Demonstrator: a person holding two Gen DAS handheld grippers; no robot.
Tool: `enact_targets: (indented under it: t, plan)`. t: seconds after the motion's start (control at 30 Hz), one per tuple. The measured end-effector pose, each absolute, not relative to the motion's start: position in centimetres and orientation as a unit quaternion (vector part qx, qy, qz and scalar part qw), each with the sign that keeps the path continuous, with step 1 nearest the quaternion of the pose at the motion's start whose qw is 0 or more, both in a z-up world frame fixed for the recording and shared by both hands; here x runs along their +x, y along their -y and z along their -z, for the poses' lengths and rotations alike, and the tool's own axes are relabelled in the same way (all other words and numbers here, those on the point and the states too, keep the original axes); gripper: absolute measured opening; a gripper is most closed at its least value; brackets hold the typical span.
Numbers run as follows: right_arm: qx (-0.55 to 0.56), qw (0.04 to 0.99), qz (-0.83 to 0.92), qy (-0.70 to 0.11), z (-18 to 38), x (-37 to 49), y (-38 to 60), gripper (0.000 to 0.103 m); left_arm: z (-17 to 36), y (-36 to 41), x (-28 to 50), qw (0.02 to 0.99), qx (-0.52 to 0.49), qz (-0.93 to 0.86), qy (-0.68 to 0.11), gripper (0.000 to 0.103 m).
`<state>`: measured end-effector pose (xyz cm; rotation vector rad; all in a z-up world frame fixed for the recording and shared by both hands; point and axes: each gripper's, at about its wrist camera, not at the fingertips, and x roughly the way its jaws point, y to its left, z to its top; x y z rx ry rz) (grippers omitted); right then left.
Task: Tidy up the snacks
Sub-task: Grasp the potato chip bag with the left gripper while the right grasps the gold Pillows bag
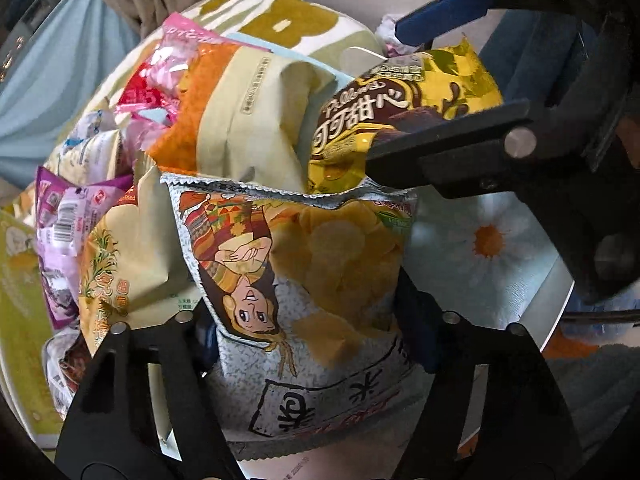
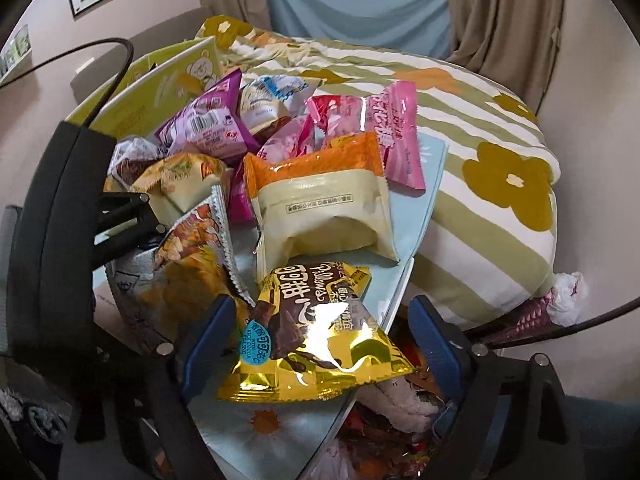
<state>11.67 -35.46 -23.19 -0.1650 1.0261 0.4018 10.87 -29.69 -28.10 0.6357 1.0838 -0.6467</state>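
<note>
My left gripper (image 1: 308, 344) is shut on a silver potato-chip bag (image 1: 304, 264) with a cartoon figure; the bag also shows in the right wrist view (image 2: 180, 276). A yellow cocoa-pillow bag (image 2: 316, 340) lies on the small pale-blue table (image 2: 424, 208), and my right gripper (image 2: 320, 344) stands open around it, blue pads on both sides. In the left wrist view the right gripper (image 1: 384, 92) reaches in from the right over the same yellow bag (image 1: 404, 104). Behind lie an orange-and-cream bag (image 2: 320, 208), a pink bag (image 2: 388, 128) and a purple bag (image 2: 208, 120).
A yellow-green cardboard box (image 2: 160, 84) stands at the table's far left. A striped flower-print duvet (image 2: 500, 160) lies behind and to the right. Below the table edge at right is a heap of wrappers and soft items (image 2: 400, 420). A black cable (image 2: 116, 52) hangs at left.
</note>
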Motion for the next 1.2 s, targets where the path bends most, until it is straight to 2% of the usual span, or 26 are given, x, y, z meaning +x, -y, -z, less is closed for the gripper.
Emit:
enact_targets:
  t: [0.1,0.17,0.4,0.8,1.07,1.2]
  plan:
    - [-0.084,0.845,-0.196,-0.490,23.5,12.0,35.2,0.080,27.7,29.1,11.1,0.763,0.282,0.294,-0.502,0.059]
    - [-0.090,0.841,-0.201,-0.494,23.7,12.2,35.0,0.076,27.4,28.8,11.3,0.765,0.276,0.292,-0.504,0.057]
    - [-0.117,0.828,-0.218,-0.503,24.6,12.8,33.8,0.072,26.5,27.7,12.1,0.770,0.259,0.283,-0.509,0.051]
    - [-0.111,0.814,-0.221,-0.525,25.5,13.2,33.5,0.067,26.4,26.3,11.7,0.776,0.253,0.275,-0.509,0.049]
    - [-0.100,0.813,-0.218,-0.531,25.7,12.7,33.2,0.052,26.2,26.1,10.8,0.778,0.258,0.273,-0.504,0.049]
    - [-0.096,0.818,-0.211,-0.527,25.1,12.2,33.3,0.049,25.4,26.0,10.0,0.781,0.259,0.275,-0.497,0.049]
